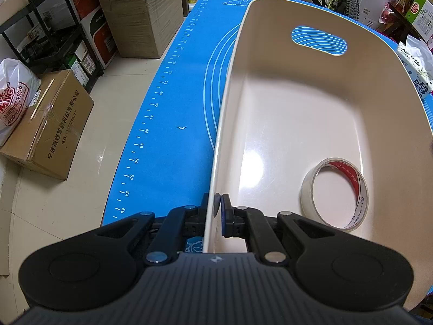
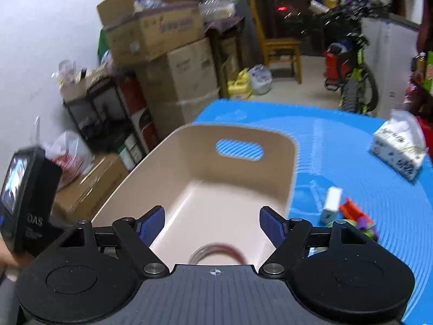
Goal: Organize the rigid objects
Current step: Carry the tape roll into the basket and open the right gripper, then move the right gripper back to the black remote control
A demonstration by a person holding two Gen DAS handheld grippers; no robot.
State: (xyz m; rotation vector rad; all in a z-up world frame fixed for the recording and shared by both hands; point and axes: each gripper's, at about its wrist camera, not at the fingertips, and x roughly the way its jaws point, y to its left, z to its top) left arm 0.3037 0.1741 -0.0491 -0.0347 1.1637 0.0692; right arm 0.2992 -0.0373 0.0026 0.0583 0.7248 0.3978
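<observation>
The roll of tape [image 1: 334, 192] lay tilted on the floor of the beige bin [image 1: 284, 124], near the bin's near right corner and apart from both sets of jaws. In my right wrist view only its blurred upper arc [image 2: 216, 252] showed, just below and between the spread pads of the right gripper [image 2: 212, 228], which were released with nothing between them. My left gripper [image 1: 216, 205] pointed steeply down, clenched on the bin's left wall at its near end, one pad outside and one inside. The right gripper angled down over the bin's near end. Beyond the tape the rest of the bin floor was bare up to the handle cutout [image 1: 319, 40]. Right of the bin on the blue mat [image 2: 351, 146] lay a small white box [image 2: 330, 203], colourful toys [image 2: 357, 220], and a tissue pack [image 2: 397, 146].
</observation>
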